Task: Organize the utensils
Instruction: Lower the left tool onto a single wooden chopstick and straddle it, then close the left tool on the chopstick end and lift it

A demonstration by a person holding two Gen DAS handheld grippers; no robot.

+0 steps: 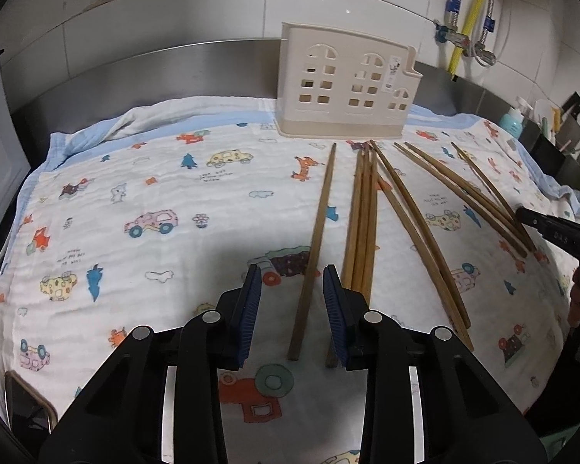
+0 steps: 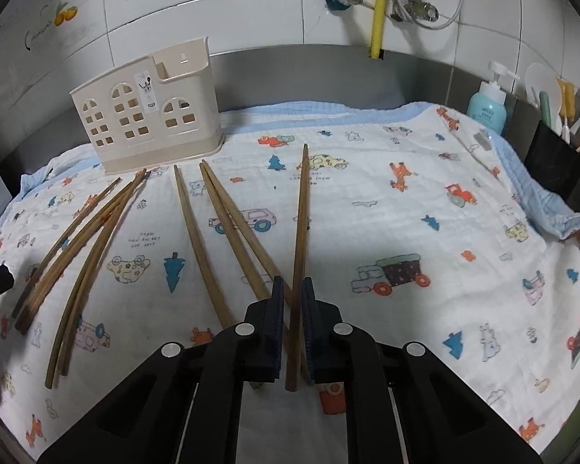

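Several brown wooden chopsticks lie on a white cartoon-print cloth (image 1: pixel 135 178) in front of a cream house-shaped utensil holder (image 1: pixel 344 85), which also shows in the right wrist view (image 2: pixel 147 120). My left gripper (image 1: pixel 292 274) is open, with one chopstick (image 1: pixel 316 239) lying on the cloth between its blue pads. My right gripper (image 2: pixel 292 290) is nearly closed around the thick end of one chopstick (image 2: pixel 301 232); the jaws stand close on both sides of it. The other chopsticks (image 2: pixel 92 232) lie to its left.
A steel backsplash and tiled wall with pipes (image 2: pixel 379 7) stand behind the holder. A blue soap bottle (image 2: pixel 487 104) and a black caddy (image 2: pixel 553 162) stand at the right edge. The cloth's folded blue border (image 1: pixel 96 131) lies at the back left.
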